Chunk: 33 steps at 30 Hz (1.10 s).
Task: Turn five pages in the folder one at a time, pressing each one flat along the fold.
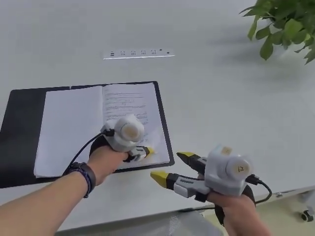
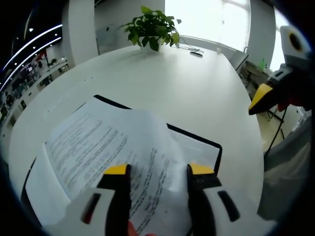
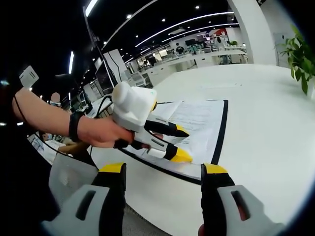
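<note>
**Head view.** The folder (image 1: 15, 128) lies open on the white desk (image 1: 221, 88), a matte black cover under white sheets. The left sheet is blank and the right page (image 1: 130, 101) is printed. The left tongs (image 1: 145, 153) sit at the lower right corner of that page. The right tongs (image 1: 171, 166) hover over bare desk just off the folder's lower right corner, yellow tips apart, gripping nothing. A power strip (image 1: 139, 53) lies beyond the folder and a leafy plant (image 1: 283, 22) stands at the far right.

**Left gripper view.** The jaws stand apart. Thin, limp printed paper humps up between them, raised off the sheet below but not pinched.

**Right gripper view.** The jaws are spread and empty. The left tongs are seen released, one jaw above the page corner and one low at its edge.

**Assessment.** A page turn appears to be starting, with the corner lifted and not yet gripped. The next move calls for closing lightly on that single sheet, carrying it over to the left, then pressing along the fold. The paper looks easy to crease.
</note>
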Available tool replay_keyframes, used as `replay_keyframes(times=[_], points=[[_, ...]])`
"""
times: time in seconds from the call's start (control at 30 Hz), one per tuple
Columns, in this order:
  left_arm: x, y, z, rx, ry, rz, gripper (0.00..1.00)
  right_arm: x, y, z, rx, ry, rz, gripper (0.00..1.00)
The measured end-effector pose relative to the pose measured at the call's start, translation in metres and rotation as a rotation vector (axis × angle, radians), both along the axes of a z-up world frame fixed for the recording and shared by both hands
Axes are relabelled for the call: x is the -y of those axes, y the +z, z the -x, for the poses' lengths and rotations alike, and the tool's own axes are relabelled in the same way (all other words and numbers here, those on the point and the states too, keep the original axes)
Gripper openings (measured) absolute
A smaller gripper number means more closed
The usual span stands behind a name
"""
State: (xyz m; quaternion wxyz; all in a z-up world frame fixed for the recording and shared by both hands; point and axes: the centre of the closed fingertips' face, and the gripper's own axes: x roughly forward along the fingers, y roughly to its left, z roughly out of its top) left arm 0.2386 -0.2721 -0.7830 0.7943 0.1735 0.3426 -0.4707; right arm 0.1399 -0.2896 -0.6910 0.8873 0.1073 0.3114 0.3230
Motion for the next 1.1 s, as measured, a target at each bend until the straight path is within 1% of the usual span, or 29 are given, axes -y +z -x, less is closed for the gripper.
replay_keyframes(times=[0.07,0.1,0.13,0.2,0.27,0.3,0.5,0.63,0.77,0.83,0.93,1.0,1.1], points=[[-0.001,0.0,-0.001,0.002,0.003,0.007,0.44,-0.001,0.005,-0.007,0.0,-0.041,-0.075,0.6],[-0.001,0.0,-0.001,0.003,0.007,0.015,0.43,0.001,0.004,-0.012,-0.008,-0.056,-0.101,0.6],[-0.001,0.001,-0.001,0.0,0.008,0.017,0.43,0.004,0.0,-0.016,-0.008,-0.051,-0.083,0.6],[-0.001,0.001,-0.001,-0.002,0.008,0.019,0.43,0.007,-0.002,-0.026,-0.007,-0.057,-0.074,0.58],[-0.001,0.001,-0.002,-0.004,0.012,0.022,0.42,0.01,-0.003,-0.035,-0.011,-0.077,-0.098,0.55],[-0.002,0.001,-0.003,-0.005,0.017,0.025,0.42,0.01,-0.003,-0.043,-0.01,-0.089,-0.122,0.54],[-0.002,0.002,-0.002,-0.007,0.02,0.028,0.4,0.01,-0.015,-0.069,-0.027,-0.087,-0.126,0.52],[-0.002,0.002,-0.002,-0.01,0.023,0.032,0.4,0.01,-0.022,-0.079,-0.042,-0.091,-0.132,0.51],[-0.002,0.002,-0.002,-0.011,0.025,0.038,0.4,0.006,-0.026,-0.088,-0.058,-0.096,-0.164,0.51],[-0.001,0.002,-0.002,-0.012,0.024,0.039,0.4,0.005,-0.032,-0.094,-0.071,-0.103,-0.175,0.51],[-0.002,0.002,-0.002,-0.015,0.025,0.041,0.4,0.003,-0.036,-0.105,-0.094,-0.126,-0.213,0.5],[-0.002,0.002,-0.002,-0.016,0.022,0.038,0.4,-0.001,-0.035,-0.109,-0.1,-0.113,-0.225,0.51],[-0.004,0.002,0.0,-0.017,0.021,0.041,0.4,-0.007,-0.039,-0.116,-0.12,-0.095,-0.245,0.52]])
